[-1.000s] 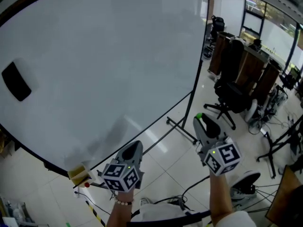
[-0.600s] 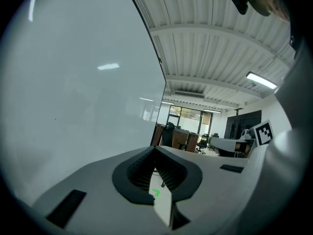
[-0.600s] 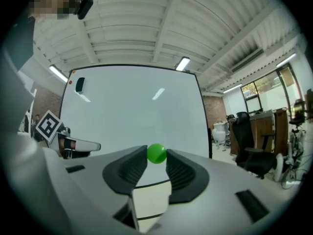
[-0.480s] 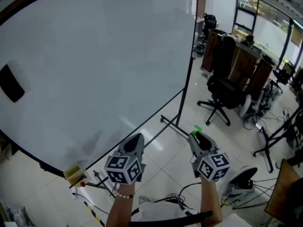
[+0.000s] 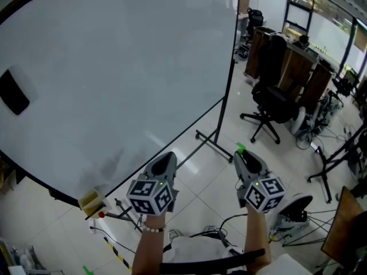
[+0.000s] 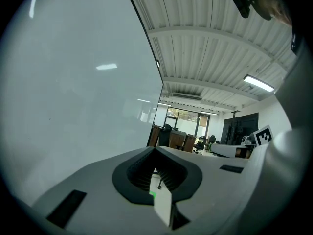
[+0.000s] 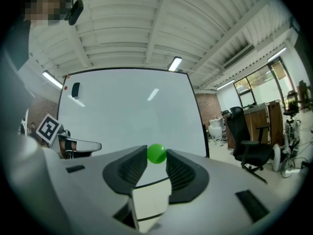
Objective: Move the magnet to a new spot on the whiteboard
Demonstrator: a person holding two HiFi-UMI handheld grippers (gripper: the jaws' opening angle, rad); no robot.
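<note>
Magnet (image 7: 156, 153): green ball pinched at tips of right gripper (image 5: 243, 154) jaws, lower right of frame | left gripper (image 5: 167, 159): jaws together, empty | whiteboard (image 5: 114, 67): up-left of magnet, not touching.

This is an open-plan office or lab. A large whiteboard (image 5: 114, 67) on a floor stand fills the left. At the far right are wooden desks (image 5: 298, 67) and black swivel chairs (image 5: 272, 105), with glass partitions (image 5: 321, 16) behind. The floor (image 5: 200, 171) is glossy tile, with cables (image 5: 229, 225) and equipment stands (image 5: 335, 165) at the near right. Strip lights (image 7: 174, 62) hang under a ribbed ceiling (image 7: 146, 18).
</note>
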